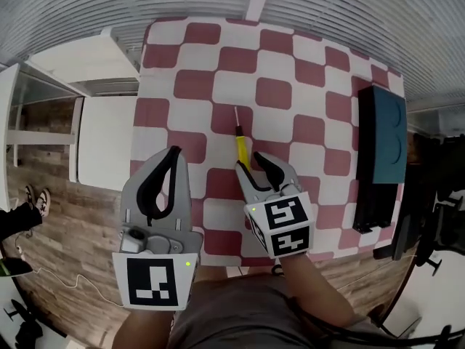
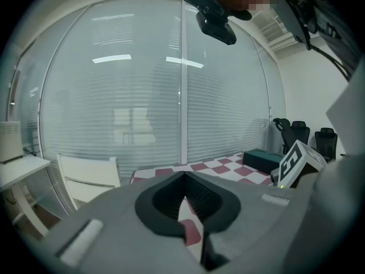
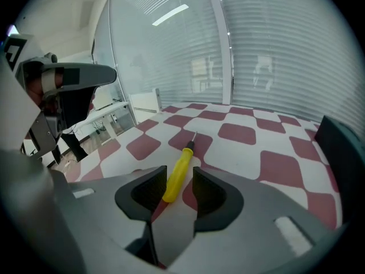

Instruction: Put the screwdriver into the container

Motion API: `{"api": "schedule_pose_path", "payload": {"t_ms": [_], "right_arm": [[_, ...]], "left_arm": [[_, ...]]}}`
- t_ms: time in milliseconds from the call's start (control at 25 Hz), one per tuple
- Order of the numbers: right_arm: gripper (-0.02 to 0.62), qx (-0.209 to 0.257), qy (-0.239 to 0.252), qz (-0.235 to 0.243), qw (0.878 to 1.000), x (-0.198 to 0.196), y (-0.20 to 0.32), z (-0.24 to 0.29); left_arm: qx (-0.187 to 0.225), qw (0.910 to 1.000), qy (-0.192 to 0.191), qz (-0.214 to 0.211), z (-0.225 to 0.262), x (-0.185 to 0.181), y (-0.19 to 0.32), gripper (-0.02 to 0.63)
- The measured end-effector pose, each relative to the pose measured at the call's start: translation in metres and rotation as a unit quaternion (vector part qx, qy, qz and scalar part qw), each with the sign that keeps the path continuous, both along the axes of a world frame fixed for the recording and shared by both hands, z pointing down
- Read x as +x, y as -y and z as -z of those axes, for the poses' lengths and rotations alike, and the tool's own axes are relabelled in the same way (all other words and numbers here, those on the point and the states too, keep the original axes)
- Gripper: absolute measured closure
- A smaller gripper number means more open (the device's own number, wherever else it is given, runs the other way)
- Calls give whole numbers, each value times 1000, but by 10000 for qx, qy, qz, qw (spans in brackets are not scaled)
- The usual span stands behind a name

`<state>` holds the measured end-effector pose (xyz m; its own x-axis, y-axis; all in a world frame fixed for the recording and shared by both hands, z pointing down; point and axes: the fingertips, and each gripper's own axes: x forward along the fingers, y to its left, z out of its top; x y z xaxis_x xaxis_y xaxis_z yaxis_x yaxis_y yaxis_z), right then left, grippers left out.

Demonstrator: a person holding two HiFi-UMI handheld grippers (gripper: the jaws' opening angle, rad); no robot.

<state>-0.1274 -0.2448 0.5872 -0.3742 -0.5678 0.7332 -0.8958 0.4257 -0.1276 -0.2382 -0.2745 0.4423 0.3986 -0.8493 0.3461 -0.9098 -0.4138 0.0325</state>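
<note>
Head view: Your left tongs point(image 1: 173, 153) hang over the near-left part of the checkered desk point(image 1: 290, 64), tips pressed together with nothing between them. Your right tongs point(image 1: 253, 164) are parted at the butt of the yellow-handled screwdriver point(image 1: 242, 148), which lies flat on the desk with its shaft pointing away from you. The dark container point(image 1: 381, 144) sits along the desk's right edge, well apart from the screwdriver.

Left gripper view: The left tongs point(image 2: 183, 178) are clenched at the tips and grasp nothing; only checkered cloth shows through the oval gap behind them. Beyond them you see the container point(image 2: 262, 160) and the marker cube point(image 2: 296, 161) of your other tool.

Right gripper view: The right tongs point(image 3: 179, 177) stand moderately open, and the screwdriver point(image 3: 181, 165) rests on the desk with the end of its handle between the two jaws, unlifted. The container point(image 3: 342, 147) shows dark at the right edge.
</note>
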Motion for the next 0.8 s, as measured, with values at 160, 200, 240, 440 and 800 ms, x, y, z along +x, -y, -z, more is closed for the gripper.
{"api": "schedule_pose_path", "payload": {"t_ms": [160, 200, 240, 440, 800], "right_arm": [[422, -92, -64, 45, 9999, -9, -1, -5], [423, -121, -106, 67, 9998, -11, -2, -7], [428, -149, -149, 67, 9998, -12, -2, -8], [494, -183, -265, -26, 9995, -5, 0, -11], [497, 218, -34, 154, 9996, -12, 2, 15]], "left_arm": [[-88, 9999, -36, -48, -7, -2, -2, 606], [-96, 9999, -38, -48, -8, -4, -1, 606], [-99, 9999, -39, -40, -8, -6, -1, 606], [-61, 10000, -44, 45, -6, -15, 1, 606], [145, 9995, -66, 262, 13, -18, -9, 606]]}}
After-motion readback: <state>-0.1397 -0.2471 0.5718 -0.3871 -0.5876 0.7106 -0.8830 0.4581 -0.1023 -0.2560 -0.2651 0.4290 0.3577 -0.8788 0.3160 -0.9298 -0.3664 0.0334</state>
